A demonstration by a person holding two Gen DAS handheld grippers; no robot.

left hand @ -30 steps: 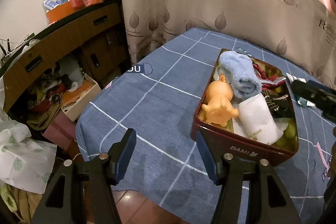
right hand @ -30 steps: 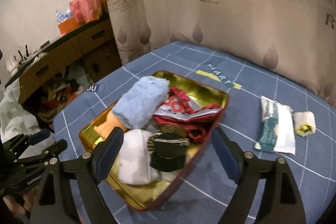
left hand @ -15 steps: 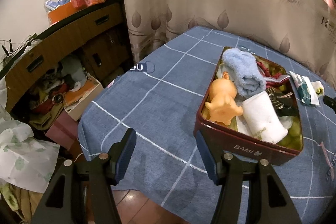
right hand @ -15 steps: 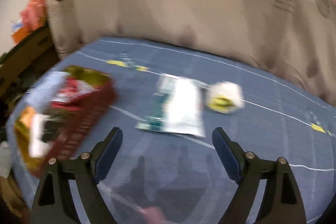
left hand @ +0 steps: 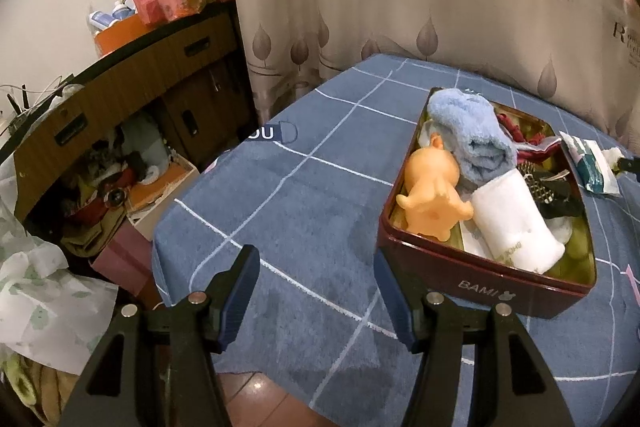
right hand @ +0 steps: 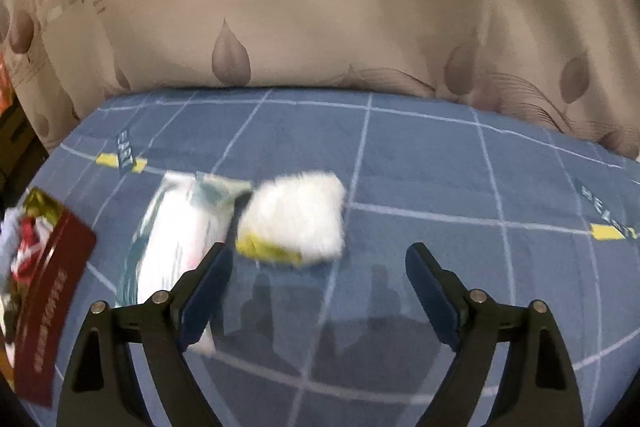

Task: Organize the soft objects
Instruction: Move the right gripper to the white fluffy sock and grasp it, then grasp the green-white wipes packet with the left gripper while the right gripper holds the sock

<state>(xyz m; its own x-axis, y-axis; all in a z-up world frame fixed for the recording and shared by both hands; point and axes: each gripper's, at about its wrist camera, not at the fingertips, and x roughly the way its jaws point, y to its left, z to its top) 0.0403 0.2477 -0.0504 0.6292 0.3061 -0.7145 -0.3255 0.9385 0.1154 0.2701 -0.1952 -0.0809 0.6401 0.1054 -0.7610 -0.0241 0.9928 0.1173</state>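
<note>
Right gripper (right hand: 316, 283), jaws widening and empty, hovers just short of the white-and-yellow roll (right hand: 294, 221) lying on the blue checked surface (right hand: 440, 187), touching the tissue packet (right hand: 176, 227). Risk: a close here could pinch the packet too, or nudge the roll away. Left gripper (left hand: 316, 291), jaws wide and empty, faces the red tin (left hand: 480, 283); only this view shows its packed contents: blue towel (left hand: 468, 131), orange doll (left hand: 432, 195).
</note>
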